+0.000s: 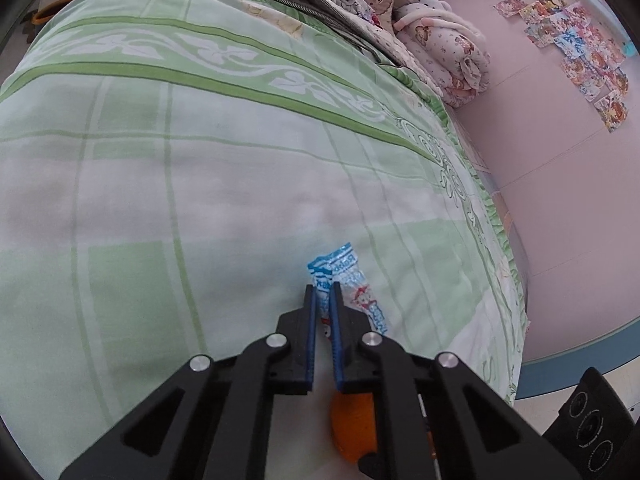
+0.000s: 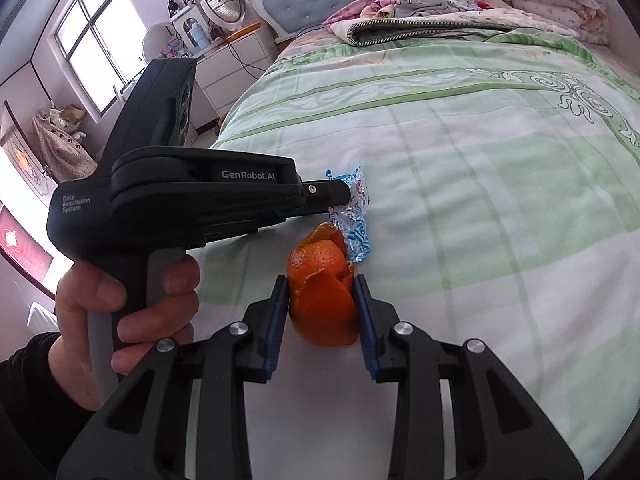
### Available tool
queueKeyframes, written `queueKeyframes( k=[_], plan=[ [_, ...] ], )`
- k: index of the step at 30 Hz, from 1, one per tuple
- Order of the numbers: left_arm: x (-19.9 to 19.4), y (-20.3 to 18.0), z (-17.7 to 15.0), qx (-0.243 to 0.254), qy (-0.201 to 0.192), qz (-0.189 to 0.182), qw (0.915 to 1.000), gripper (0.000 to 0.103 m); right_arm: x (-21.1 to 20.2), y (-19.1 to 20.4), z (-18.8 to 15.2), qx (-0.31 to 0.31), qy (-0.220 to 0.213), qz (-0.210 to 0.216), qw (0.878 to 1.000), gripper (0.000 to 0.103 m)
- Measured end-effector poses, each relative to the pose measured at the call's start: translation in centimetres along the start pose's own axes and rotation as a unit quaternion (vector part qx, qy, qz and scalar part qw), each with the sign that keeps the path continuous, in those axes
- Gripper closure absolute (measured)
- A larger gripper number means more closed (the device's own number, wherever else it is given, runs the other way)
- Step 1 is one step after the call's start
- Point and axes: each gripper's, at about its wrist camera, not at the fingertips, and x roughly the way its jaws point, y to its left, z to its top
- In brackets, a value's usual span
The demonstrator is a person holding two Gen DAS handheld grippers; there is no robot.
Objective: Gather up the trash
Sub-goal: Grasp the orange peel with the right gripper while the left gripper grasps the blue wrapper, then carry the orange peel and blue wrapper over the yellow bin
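A blue-and-white candy wrapper point(image 1: 352, 276) lies crumpled on the green checked bedsheet point(image 1: 200, 200). My left gripper point(image 1: 323, 292) is shut on the wrapper's near edge, and most of the wrapper sticks out past the fingertips. In the right wrist view the left gripper point(image 2: 344, 192) reaches in from the left, held by a hand point(image 2: 120, 300), with its tip on the wrapper point(image 2: 358, 236). Just in front of the wrapper sits an orange peel point(image 2: 320, 304), curled like a cup. My right gripper point(image 2: 320, 278) has both blue pads against the peel's sides. The peel point(image 1: 352, 428) also shows under the left fingers.
Folded blankets and pillows point(image 2: 460, 4) are piled at the head of the bed. A pink wall with stickers point(image 1: 576, 44) runs along the bed's far side. A white dresser point(image 2: 236, 60) with a fan stands beside the headboard. The sheet point(image 2: 500, 200) stretches wide to the right.
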Motion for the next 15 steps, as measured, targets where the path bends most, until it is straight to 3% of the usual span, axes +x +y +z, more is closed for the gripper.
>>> queueKeyframes(
  k=[15],
  plan=[
    [-1.6, -0.5, -0.5, -0.012, -0.015, -0.035, 0.9992, 0.102, -10.4, 1.8, -4.0, -0.027, -0.034, -0.002, 0.999, 0.073]
  ],
)
